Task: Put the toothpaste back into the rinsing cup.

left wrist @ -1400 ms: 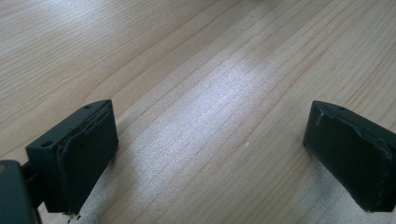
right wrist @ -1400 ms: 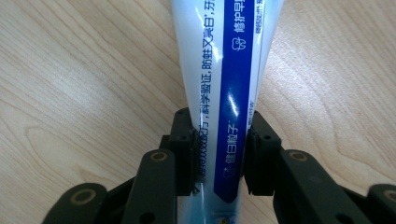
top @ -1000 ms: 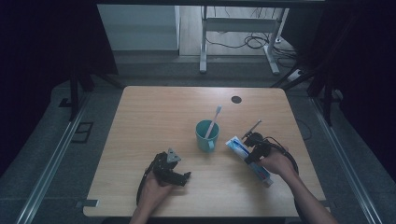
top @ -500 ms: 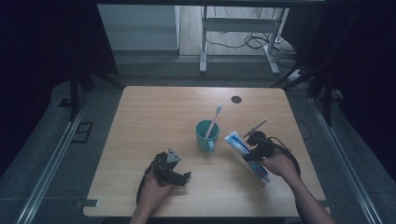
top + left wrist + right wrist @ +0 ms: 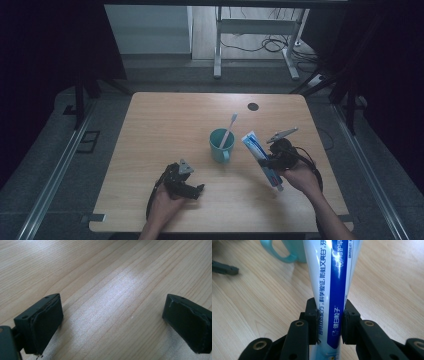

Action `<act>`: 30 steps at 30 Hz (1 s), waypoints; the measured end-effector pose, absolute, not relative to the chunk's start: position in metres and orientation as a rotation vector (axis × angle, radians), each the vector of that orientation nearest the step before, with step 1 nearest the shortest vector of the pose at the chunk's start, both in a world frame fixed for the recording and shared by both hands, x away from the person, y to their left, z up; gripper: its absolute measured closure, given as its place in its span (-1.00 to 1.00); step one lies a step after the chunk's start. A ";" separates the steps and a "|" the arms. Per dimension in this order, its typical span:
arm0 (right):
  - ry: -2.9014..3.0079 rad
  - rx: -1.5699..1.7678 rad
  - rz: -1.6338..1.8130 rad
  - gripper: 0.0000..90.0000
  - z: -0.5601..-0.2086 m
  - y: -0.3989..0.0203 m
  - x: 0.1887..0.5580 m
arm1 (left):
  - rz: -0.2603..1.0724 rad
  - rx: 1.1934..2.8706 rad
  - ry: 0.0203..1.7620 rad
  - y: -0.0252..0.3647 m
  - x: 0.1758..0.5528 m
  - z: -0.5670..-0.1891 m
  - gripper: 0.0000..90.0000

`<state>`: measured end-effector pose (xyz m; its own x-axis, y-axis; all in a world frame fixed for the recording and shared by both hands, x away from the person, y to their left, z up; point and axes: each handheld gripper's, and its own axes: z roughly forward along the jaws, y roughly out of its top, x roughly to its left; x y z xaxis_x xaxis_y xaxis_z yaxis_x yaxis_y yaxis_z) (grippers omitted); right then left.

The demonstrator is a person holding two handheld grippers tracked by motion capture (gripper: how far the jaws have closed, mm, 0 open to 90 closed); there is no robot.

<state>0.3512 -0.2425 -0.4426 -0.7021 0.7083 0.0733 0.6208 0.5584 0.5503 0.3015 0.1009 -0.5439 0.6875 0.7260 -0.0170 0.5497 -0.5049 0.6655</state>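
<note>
While the wooden tabletop (image 5: pixel 165 120) is being viewed from above, a blue-and-white toothpaste tube (image 5: pixel 261 156) is being held by the right gripper (image 5: pixel 272 161) just to the right of a teal mug (image 5: pixel 220 145), apart from it. In the right gripper view, the toothpaste tube (image 5: pixel 332 285) is being clamped between the two black jaws of the right gripper (image 5: pixel 329 323), which are pressing on its two sides near its lower end, and the mug's handle (image 5: pixel 278 253) is being shown beyond it at the upper left. A white toothbrush (image 5: pixel 229 129) is being kept in the mug, leaning toward the upper right. The left gripper (image 5: pixel 186 184) is being rested low at the near left part of the tabletop, well apart from the mug. In the left gripper view its jaws are being held wide apart, the left gripper (image 5: pixel 112 322) having only bare wood between them.
</note>
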 end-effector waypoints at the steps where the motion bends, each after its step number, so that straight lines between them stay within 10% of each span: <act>1: 2.623 1.130 0.852 0.58 -0.442 -0.243 0.350 | 0.349 2.243 0.971 0.101 0.302 -0.544 -0.93; 30: 2.374 1.052 1.114 0.58 -0.418 -0.231 0.349 | 0.348 2.244 0.970 0.101 0.302 -0.544 -0.92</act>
<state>0.3492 -0.2311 -0.4181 -0.6800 0.7328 0.0249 0.4874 0.4264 0.7620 0.3016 0.1011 -0.5438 0.6896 0.7240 -0.0163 0.5484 -0.5074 0.6646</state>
